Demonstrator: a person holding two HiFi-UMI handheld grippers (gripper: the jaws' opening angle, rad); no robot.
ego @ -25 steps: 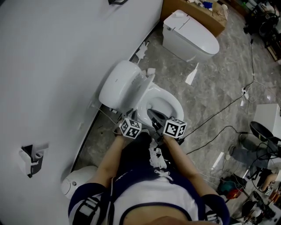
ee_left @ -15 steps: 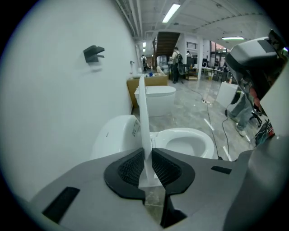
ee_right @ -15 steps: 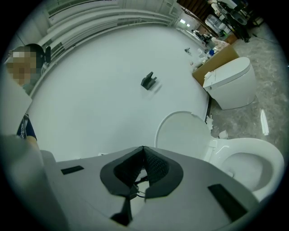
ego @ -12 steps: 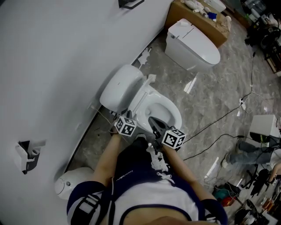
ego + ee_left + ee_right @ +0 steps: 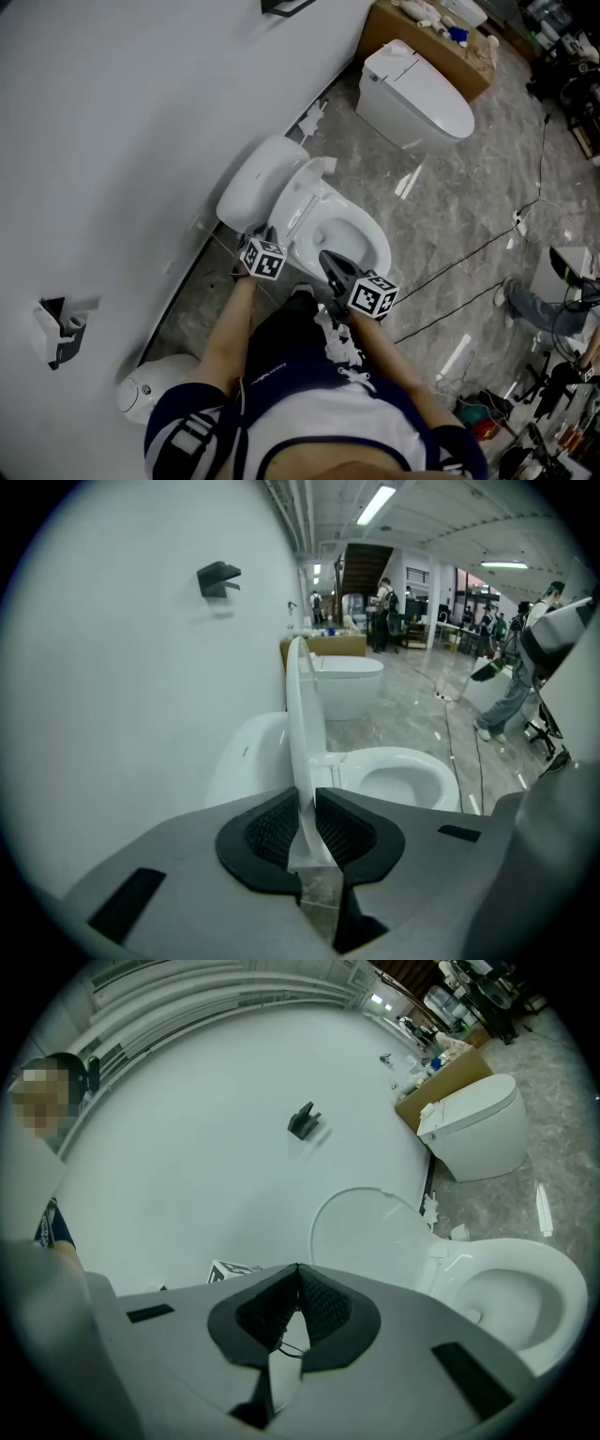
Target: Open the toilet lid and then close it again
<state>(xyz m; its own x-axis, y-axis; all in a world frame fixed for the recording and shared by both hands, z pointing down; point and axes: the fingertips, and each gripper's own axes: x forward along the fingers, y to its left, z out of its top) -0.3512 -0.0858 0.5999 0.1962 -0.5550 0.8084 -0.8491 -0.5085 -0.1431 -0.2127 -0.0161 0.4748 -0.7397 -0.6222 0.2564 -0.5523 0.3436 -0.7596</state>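
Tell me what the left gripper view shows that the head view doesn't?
Only the left gripper view shows the left gripper with its jaws pinching the upright white plastic toilet lid, plus distant people. Only the head view shows the person's forearms and dark-and-white top. Both show the open white ceramic toilet bowl and a second white toilet by the wall.

Grey marbled floor (image 5: 450, 187) running along a white wall. A white toilet (image 5: 375, 246) stands on it, with a second toilet (image 5: 417, 89) farther off beside a cardboard box (image 5: 394, 21). Black cables (image 5: 469, 247) and white scraps (image 5: 410, 178) lie scattered.
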